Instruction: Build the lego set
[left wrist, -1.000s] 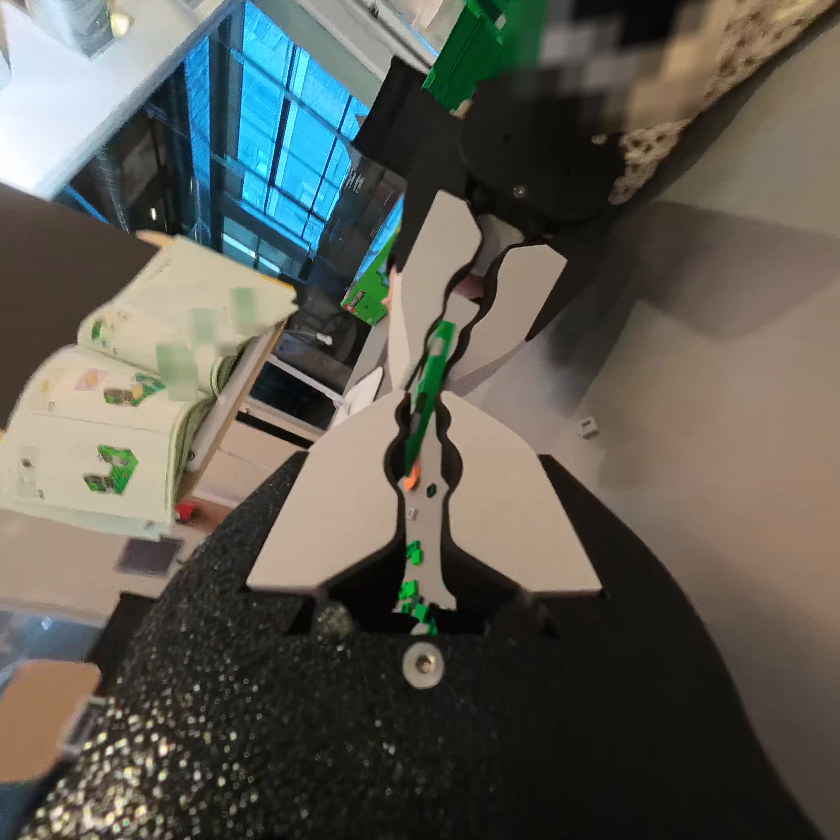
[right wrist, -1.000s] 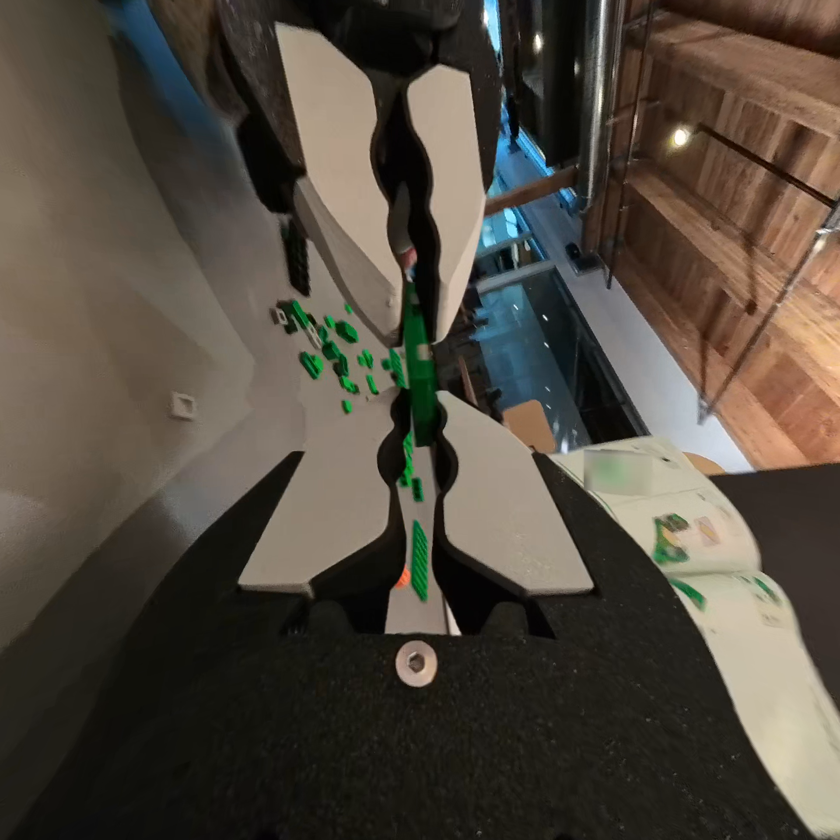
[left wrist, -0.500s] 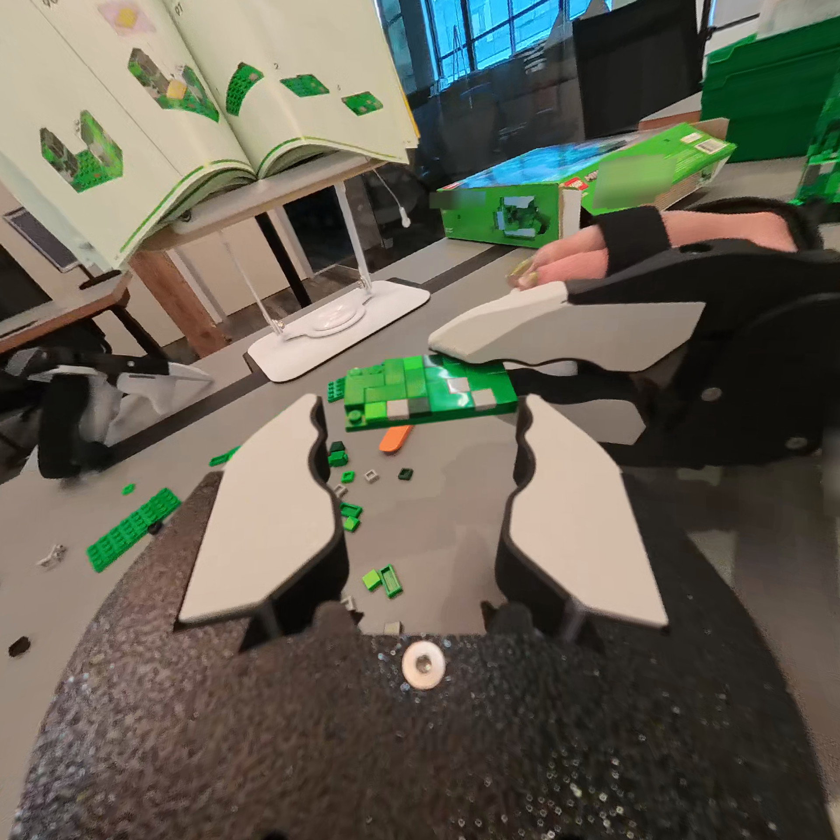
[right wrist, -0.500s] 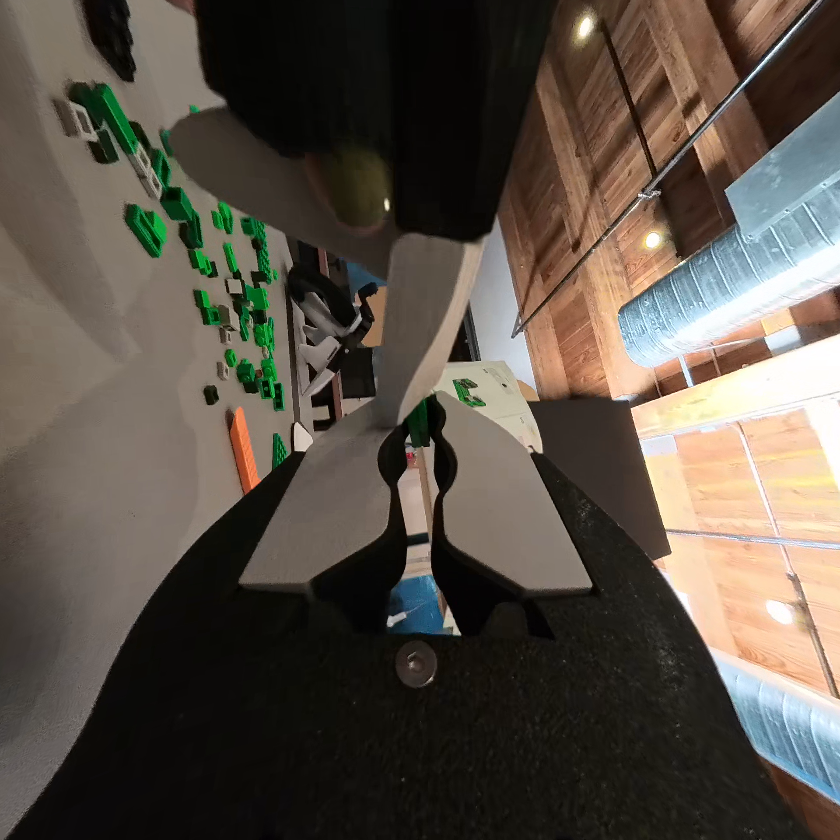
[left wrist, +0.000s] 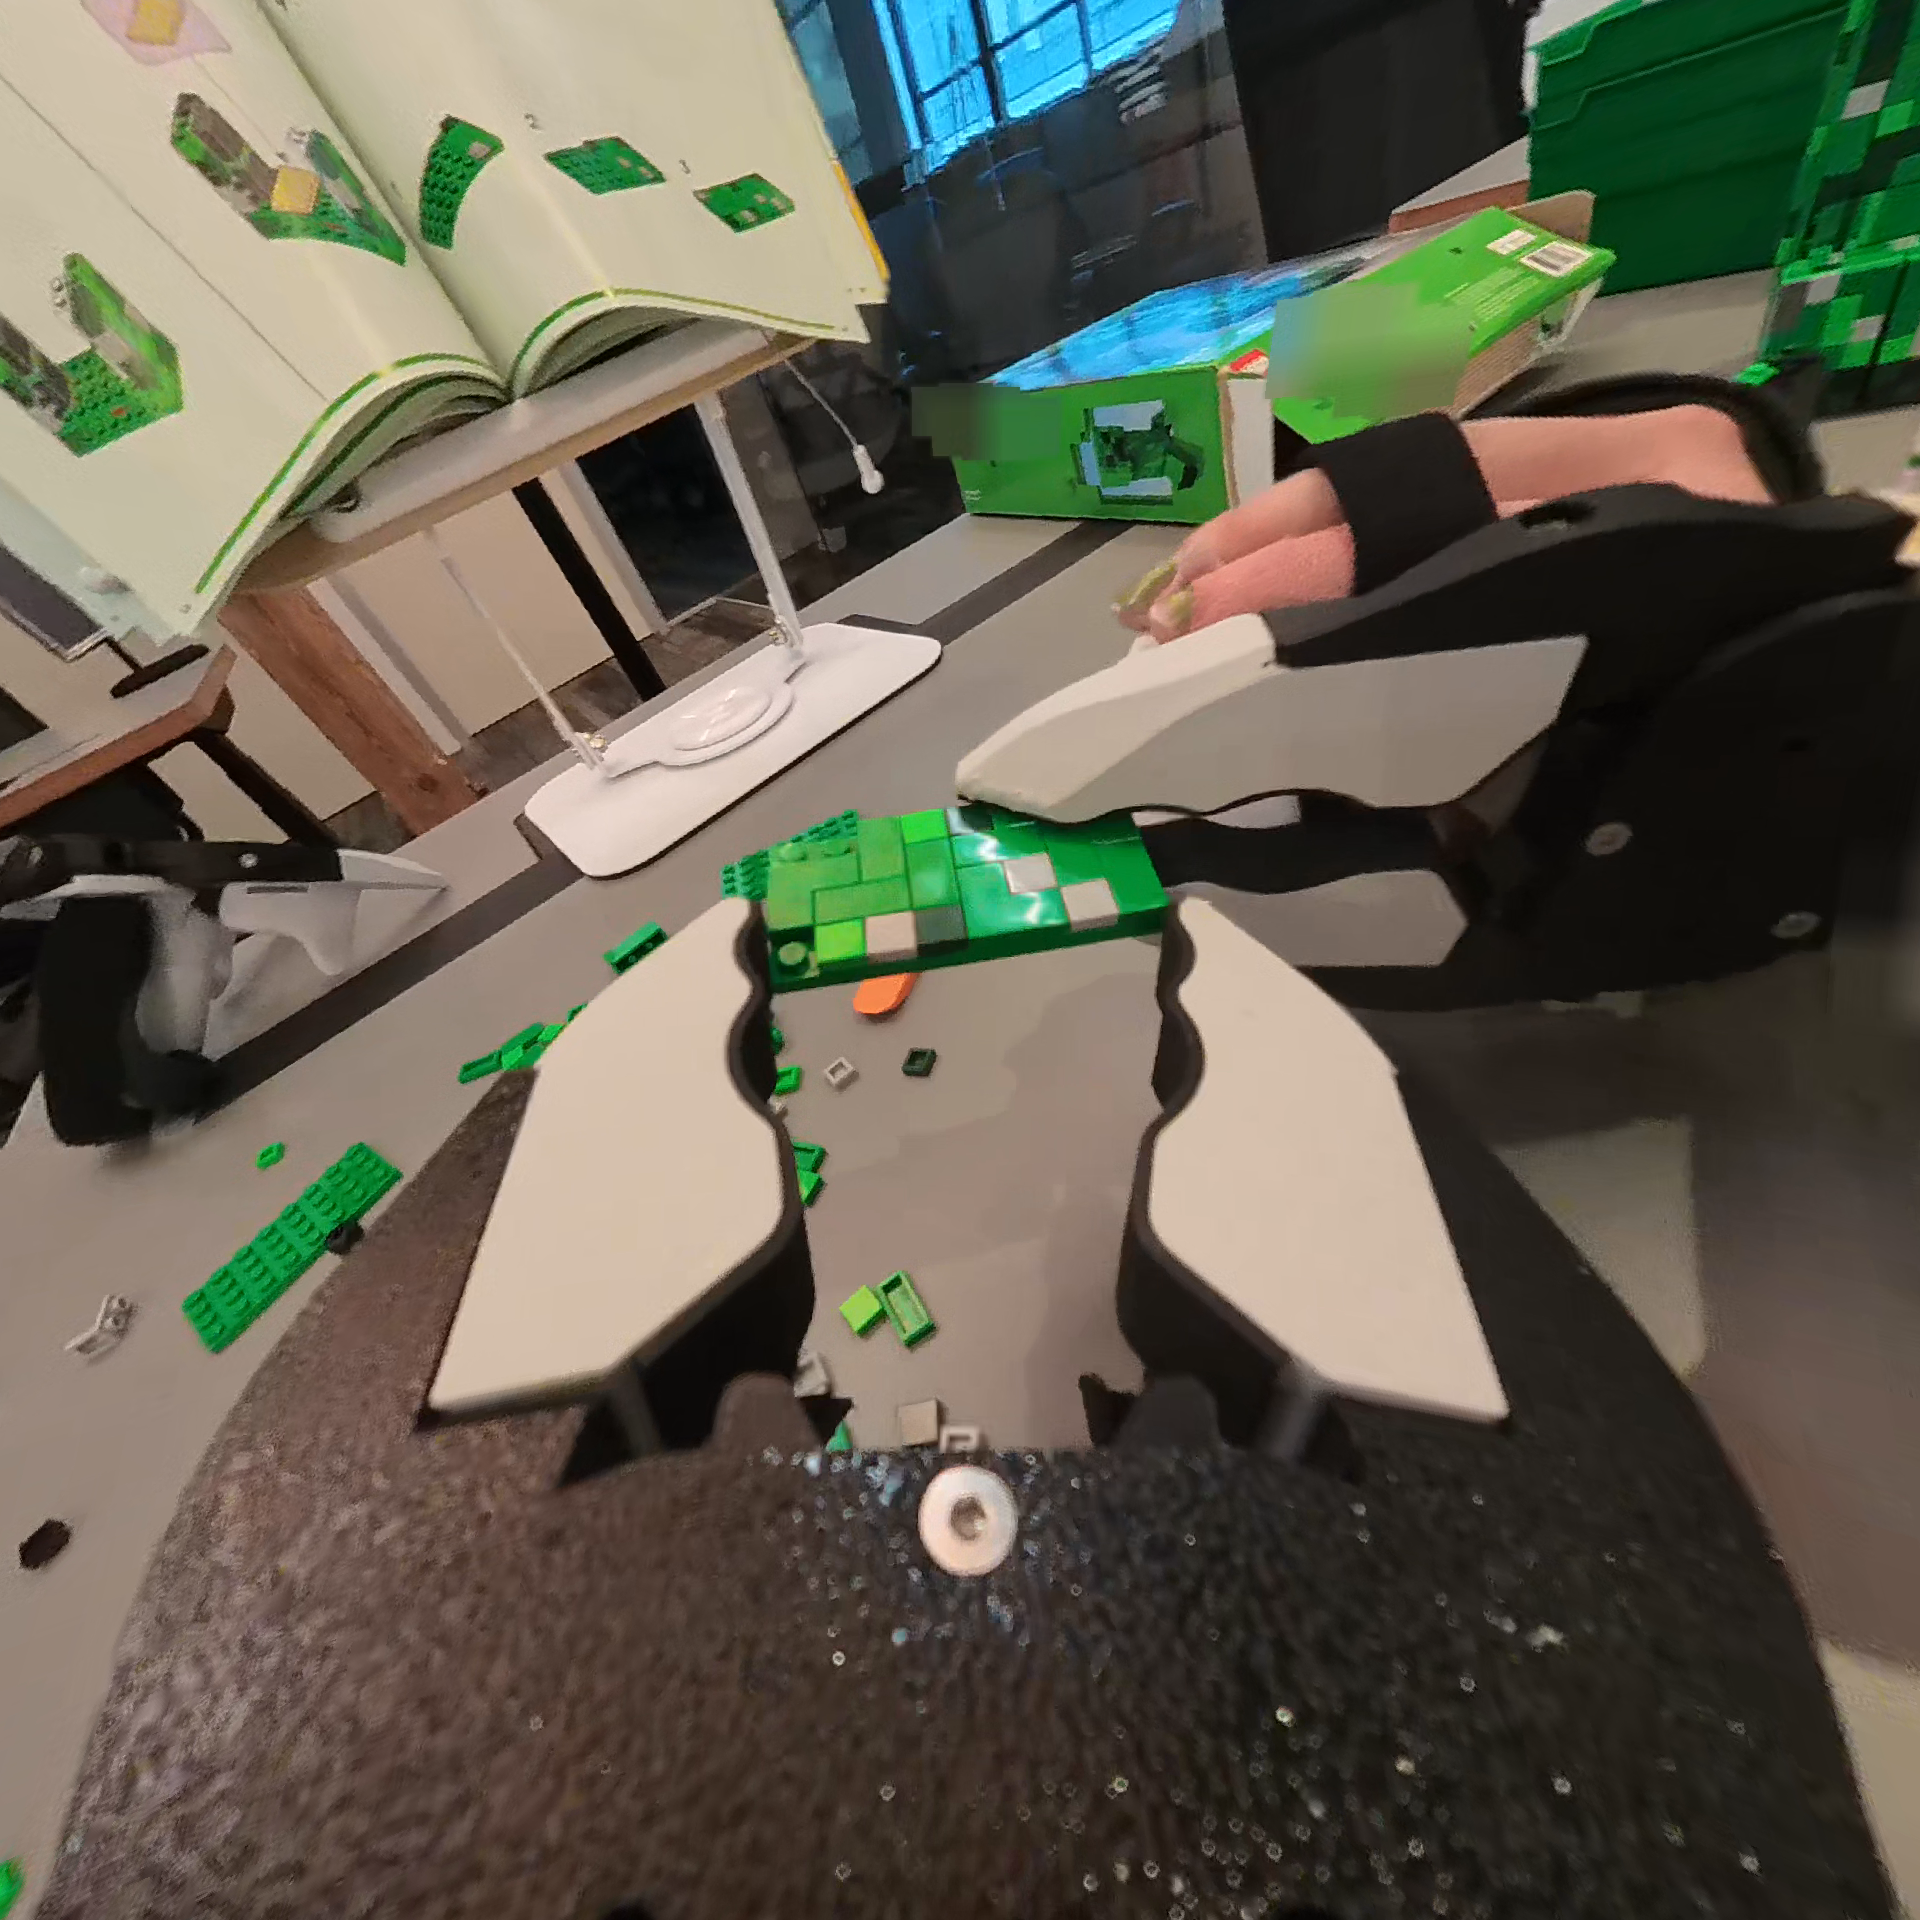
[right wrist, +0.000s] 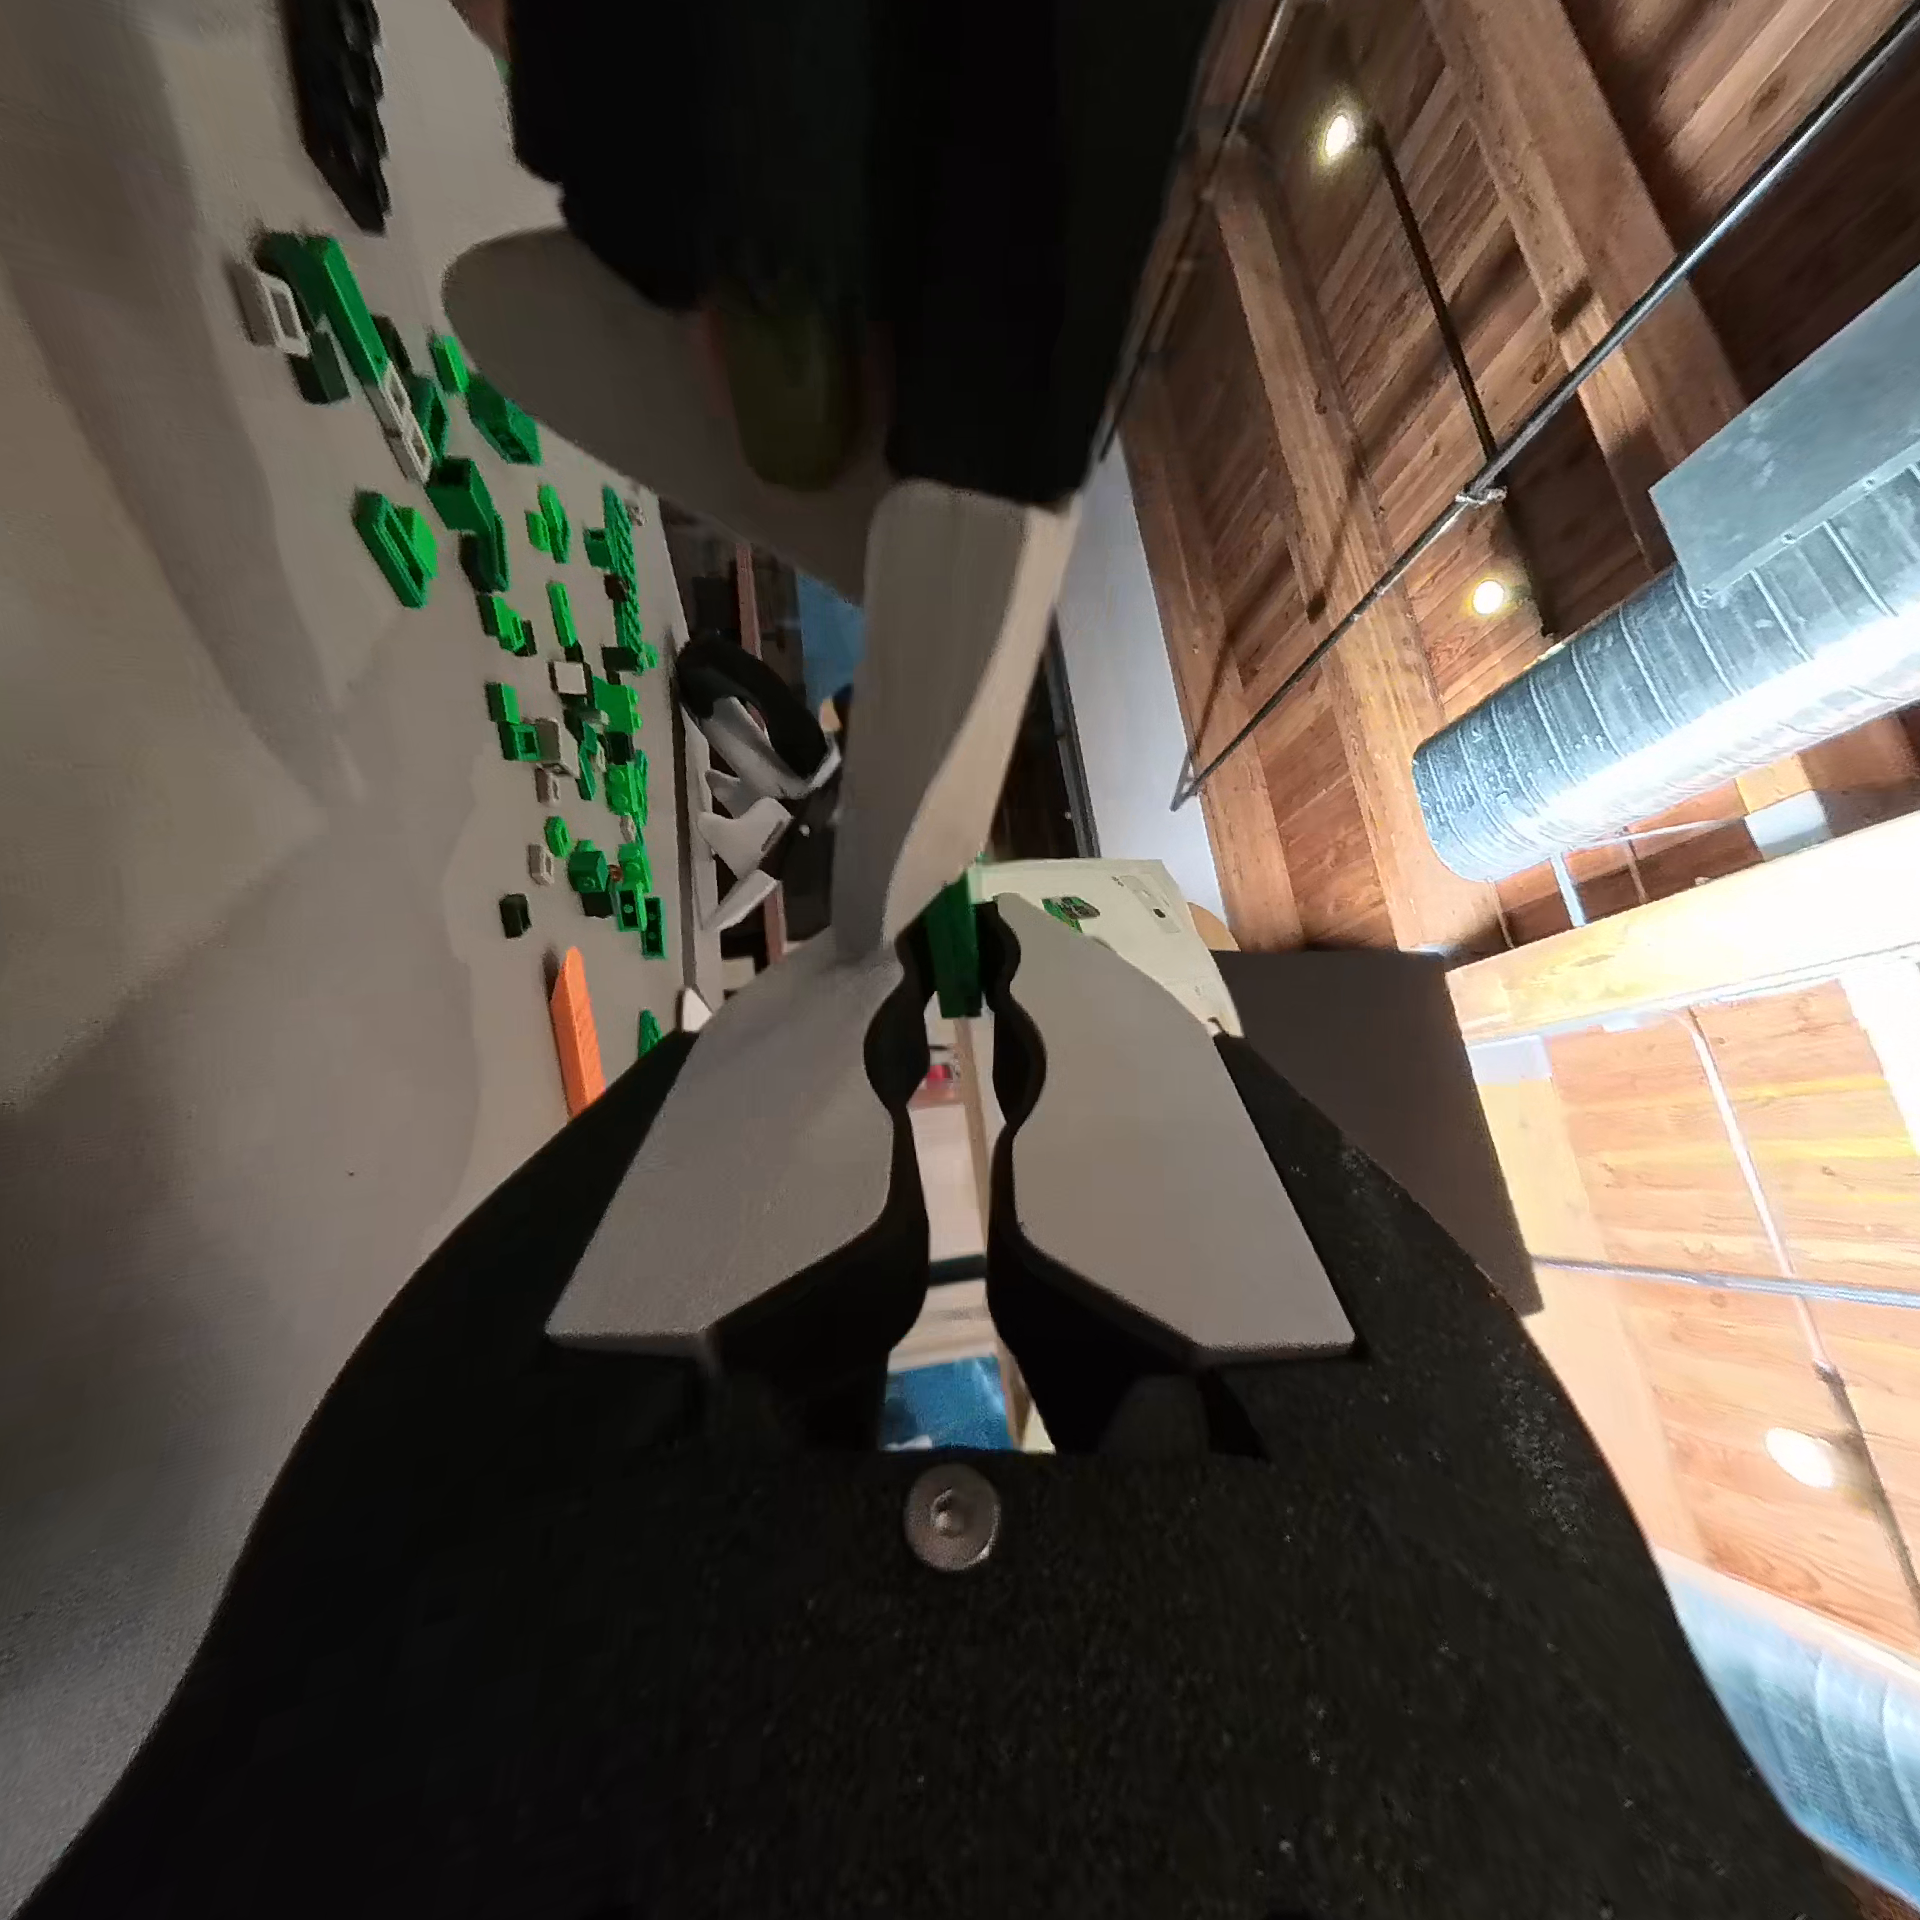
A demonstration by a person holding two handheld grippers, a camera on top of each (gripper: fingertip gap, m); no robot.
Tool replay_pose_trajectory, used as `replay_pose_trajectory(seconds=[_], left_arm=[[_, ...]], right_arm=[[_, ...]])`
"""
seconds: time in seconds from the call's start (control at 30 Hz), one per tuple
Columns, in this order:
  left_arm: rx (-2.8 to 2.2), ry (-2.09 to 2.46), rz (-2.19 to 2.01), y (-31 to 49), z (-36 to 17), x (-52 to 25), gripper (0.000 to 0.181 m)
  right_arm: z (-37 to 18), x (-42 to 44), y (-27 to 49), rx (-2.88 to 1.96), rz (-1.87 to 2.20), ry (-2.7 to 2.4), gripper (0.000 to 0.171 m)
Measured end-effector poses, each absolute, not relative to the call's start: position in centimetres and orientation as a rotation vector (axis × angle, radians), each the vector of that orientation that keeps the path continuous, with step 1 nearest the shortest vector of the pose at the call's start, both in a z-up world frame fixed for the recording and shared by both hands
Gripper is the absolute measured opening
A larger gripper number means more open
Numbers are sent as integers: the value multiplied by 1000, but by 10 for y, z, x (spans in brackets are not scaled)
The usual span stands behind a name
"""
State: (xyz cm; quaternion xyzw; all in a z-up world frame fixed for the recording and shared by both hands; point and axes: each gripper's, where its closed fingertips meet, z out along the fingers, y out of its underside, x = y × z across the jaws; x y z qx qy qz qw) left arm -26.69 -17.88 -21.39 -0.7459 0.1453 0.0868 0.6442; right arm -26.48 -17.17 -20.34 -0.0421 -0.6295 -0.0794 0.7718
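A flat green plate assembly (left wrist: 935,894) with light green and grey tiles on top is held level a little above the grey table (left wrist: 987,1174). My right gripper (left wrist: 1049,831) comes in from the right and is shut on the assembly's right end. In the right wrist view my right gripper (right wrist: 954,935) pinches the green edge (right wrist: 951,971). My left gripper (left wrist: 961,925) is open and empty, and its fingertips flank the near edge of the assembly. One of its grey fingers (right wrist: 935,707) shows in the right wrist view.
Loose green and grey pieces (left wrist: 883,1314) (right wrist: 520,623), an orange piece (left wrist: 883,992) and a long green plate (left wrist: 291,1247) lie on the table. An open instruction book (left wrist: 416,208) sits on a white stand (left wrist: 727,727). A green box (left wrist: 1195,416) lies behind, and a spare gripper (left wrist: 156,935) at the left.
One second ago both grippers were shut on the assembly, held edge-on. My left gripper has let go, opened and swung round to face it. The right gripper still holds it.
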Motion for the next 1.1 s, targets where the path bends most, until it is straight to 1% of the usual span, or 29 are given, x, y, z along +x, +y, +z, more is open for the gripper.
replay_pose_trajectory(seconds=[0.03,0.07,0.13,0.17,0.27,0.33,0.4,0.43,0.5,0.67,0.73,0.77,0.8,0.9,1.0,1.03,1.1], left_arm=[[-1706,365,185,-179,-215,-266,71],[-1711,405,164,-181,-217,-265,71],[-1722,505,57,-186,-222,-258,71],[-1724,550,-22,-191,-225,-253,71],[-1734,657,-275,-205,-233,-237,71],[-1740,664,-363,-209,-233,-234,71],[-1711,701,-440,-216,-230,-228,71],[-1697,715,-465,-219,-229,-225,71],[-1703,728,-480,-221,-230,-224,71],[-1736,625,-387,-209,-230,-232,73],[-1742,595,-394,-206,-229,-233,78],[-1754,590,-394,-206,-231,-234,78],[-1763,595,-398,-206,-232,-233,73],[-1788,608,-378,-207,-235,-234,72],[-1797,651,-355,-210,-237,-236,72],[-1793,670,-370,-213,-237,-236,72],[-1788,687,-377,-218,-238,-242,72]], right_arm=[[-206,-264,-173,-90,-135,-1380,8],[-211,-264,-174,-85,-82,-1414,12],[-223,-262,-177,-67,18,-1495,27],[-227,-260,-179,-59,63,-1525,37],[-217,-253,-190,-33,178,-1496,48],[-215,-246,-207,52,216,-1478,45],[-222,-244,-218,138,166,-1487,40],[-225,-244,-222,177,138,-1488,33],[-225,-243,-225,213,101,-1468,9],[-217,-250,-210,146,11,-1438,7],[-221,-252,-208,149,-25,-1448,6],[-221,-252,-208,159,-42,-1443,7],[-220,-252,-209,161,-49,-1440,7],[-223,-253,-210,159,-41,-1454,7],[-226,-253,-208,92,53,-1507,10],[-228,-254,-199,25,86,-1539,15],[-232,-256,-178,-162,200,-1616,18]])
